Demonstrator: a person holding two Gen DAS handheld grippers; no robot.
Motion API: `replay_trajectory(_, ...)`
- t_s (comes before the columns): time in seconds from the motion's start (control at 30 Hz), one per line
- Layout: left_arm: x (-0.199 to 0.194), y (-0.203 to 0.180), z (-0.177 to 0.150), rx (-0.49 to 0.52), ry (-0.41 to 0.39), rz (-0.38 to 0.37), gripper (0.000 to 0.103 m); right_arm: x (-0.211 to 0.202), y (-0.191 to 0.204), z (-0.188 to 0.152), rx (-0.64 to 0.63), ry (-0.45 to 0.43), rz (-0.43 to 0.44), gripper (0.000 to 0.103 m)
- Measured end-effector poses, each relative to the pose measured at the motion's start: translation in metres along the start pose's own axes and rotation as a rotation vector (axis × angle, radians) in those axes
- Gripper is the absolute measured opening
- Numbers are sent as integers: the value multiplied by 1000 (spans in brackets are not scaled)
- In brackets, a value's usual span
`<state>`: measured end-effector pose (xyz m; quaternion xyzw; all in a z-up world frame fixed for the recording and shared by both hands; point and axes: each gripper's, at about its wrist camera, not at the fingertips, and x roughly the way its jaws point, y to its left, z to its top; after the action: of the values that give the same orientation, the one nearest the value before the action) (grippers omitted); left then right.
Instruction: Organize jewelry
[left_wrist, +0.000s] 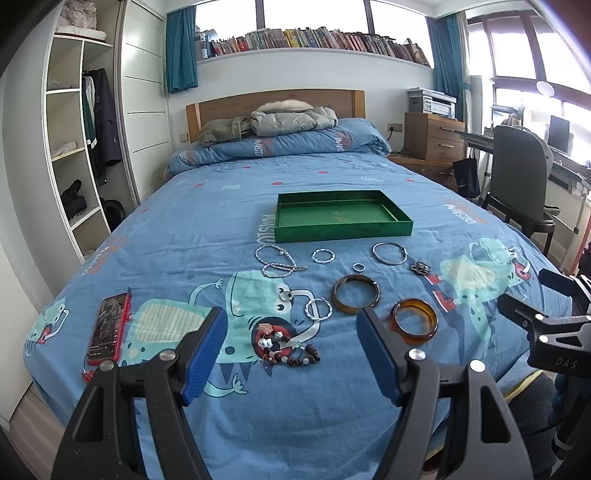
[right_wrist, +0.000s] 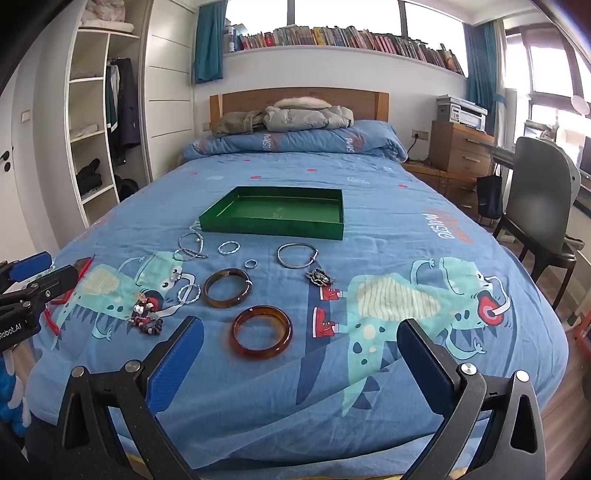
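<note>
An empty green tray (left_wrist: 343, 232) (right_wrist: 273, 224) lies on the blue bed. In front of it lie loose pieces: an amber bangle (left_wrist: 414, 320) (right_wrist: 261, 331), a dark brown bangle (left_wrist: 355, 294) (right_wrist: 226, 288), a thin silver bangle (left_wrist: 388, 253) (right_wrist: 297, 254), twisted silver rings (left_wrist: 323, 255) (left_wrist: 318, 308), a small ring (left_wrist: 358, 267), beaded chains (left_wrist: 277, 260) (right_wrist: 190, 246), a dark bead bracelet (left_wrist: 290, 345) (right_wrist: 147, 317) and a metal charm (left_wrist: 420, 267) (right_wrist: 319, 277). My left gripper (left_wrist: 291, 334) is open above the bead bracelet. My right gripper (right_wrist: 301, 341) is open, near the amber bangle.
A red phone (left_wrist: 109, 328) lies at the bed's left edge. A folded duvet and jackets (left_wrist: 291, 122) sit at the headboard. A wardrobe (left_wrist: 81, 147) stands left; a chair (right_wrist: 539, 199) and drawers (right_wrist: 461, 155) stand right.
</note>
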<state>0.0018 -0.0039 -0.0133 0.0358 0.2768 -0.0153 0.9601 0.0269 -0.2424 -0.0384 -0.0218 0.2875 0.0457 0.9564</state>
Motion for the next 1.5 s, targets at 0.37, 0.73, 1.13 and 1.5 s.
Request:
replay_trajectory(0.37,3,2,1,-2,27,13,71,-2,2,0,-2,-1,-6,103)
replay_trajectory(0.73,4,0,5,8,46,34,71,0,2,-1,-8,4,3,103)
replay_trajectory(1.13,14,-3,4,16,88,31,71,4,1,-1,0,19,12,103)
replay_trajectory(1.5,29,0,1,10,135,11,71,17,2,-7,-12,53,24,103)
